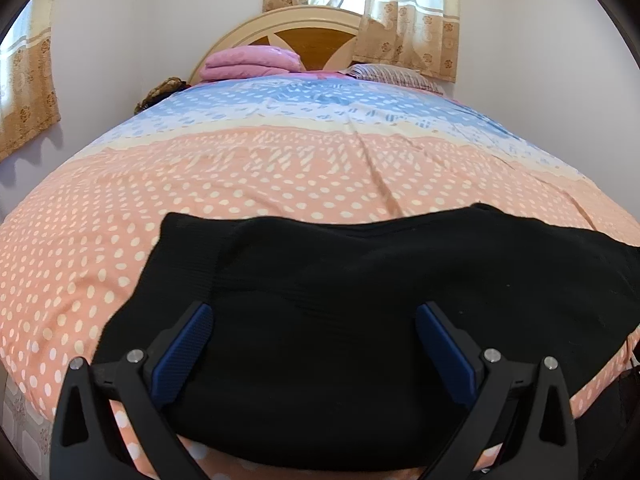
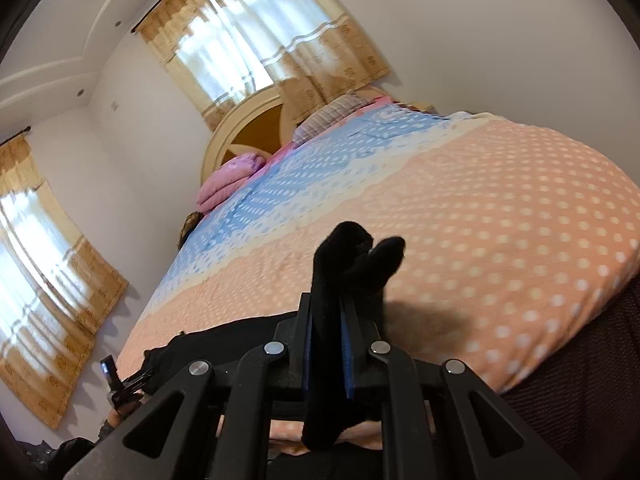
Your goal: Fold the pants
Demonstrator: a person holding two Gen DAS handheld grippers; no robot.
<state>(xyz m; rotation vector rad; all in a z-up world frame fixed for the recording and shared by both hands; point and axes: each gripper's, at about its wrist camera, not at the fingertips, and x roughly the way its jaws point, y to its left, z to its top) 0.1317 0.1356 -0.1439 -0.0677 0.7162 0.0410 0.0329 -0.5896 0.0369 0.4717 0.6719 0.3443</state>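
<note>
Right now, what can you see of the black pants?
The black pants look like soft ribbed knit. They lie spread across the near end of the dotted bedspread. The left gripper hangs open over them. The right gripper is shut on a bunched bit, which sticks up past its fingers.

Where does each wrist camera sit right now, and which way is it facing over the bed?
Left wrist: low over the near bed edge, facing the headboard; left gripper open above the black pants.
Right wrist: tilted, looking diagonally up the bedspread; right gripper shut on a bunched piece of the pants.
Shared: pants, bedspread, headboard, pink folded blanket, curtains.
</note>
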